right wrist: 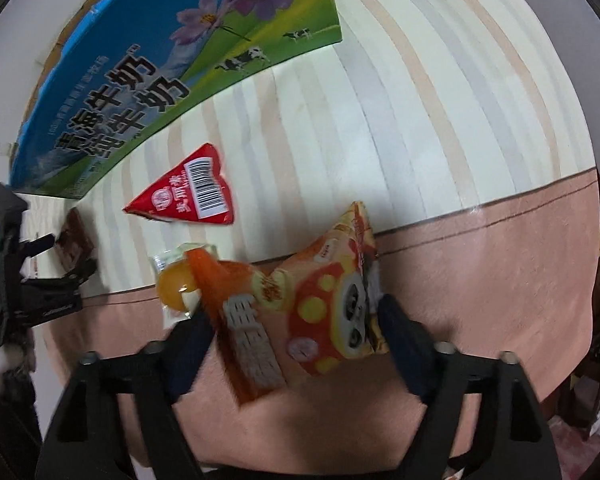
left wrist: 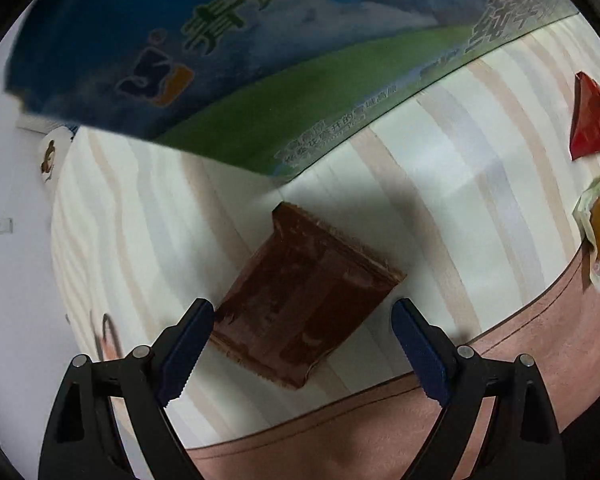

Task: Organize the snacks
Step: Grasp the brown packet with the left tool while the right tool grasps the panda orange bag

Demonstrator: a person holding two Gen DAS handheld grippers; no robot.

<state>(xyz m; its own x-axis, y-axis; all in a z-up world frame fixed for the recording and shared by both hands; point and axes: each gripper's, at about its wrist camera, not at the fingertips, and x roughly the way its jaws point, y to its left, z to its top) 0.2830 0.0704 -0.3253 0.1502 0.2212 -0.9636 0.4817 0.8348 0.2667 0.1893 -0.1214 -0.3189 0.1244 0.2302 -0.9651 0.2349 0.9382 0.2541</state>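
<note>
1. Left wrist view: the left tool (left wrist: 302, 346) points down, its jaws spread to either side of the brown snack packet (left wrist: 300, 300) without pressing it. The packet lies flat on the striped worktop (left wrist: 440, 152), its long axis running diagonally away from the tool toward the milk carton box (left wrist: 228, 60). Open cloth lies to the right; the box closes off the far side.

2. Right wrist view: the right tool (right wrist: 296, 320) has an orange pouch (right wrist: 244, 344) and a panda-print snack bag (right wrist: 336, 300) between its jaws; blur leaves it unclear whether the pads pinch them. A red triangular packet (right wrist: 188, 192) lies beyond, near the box.
</note>
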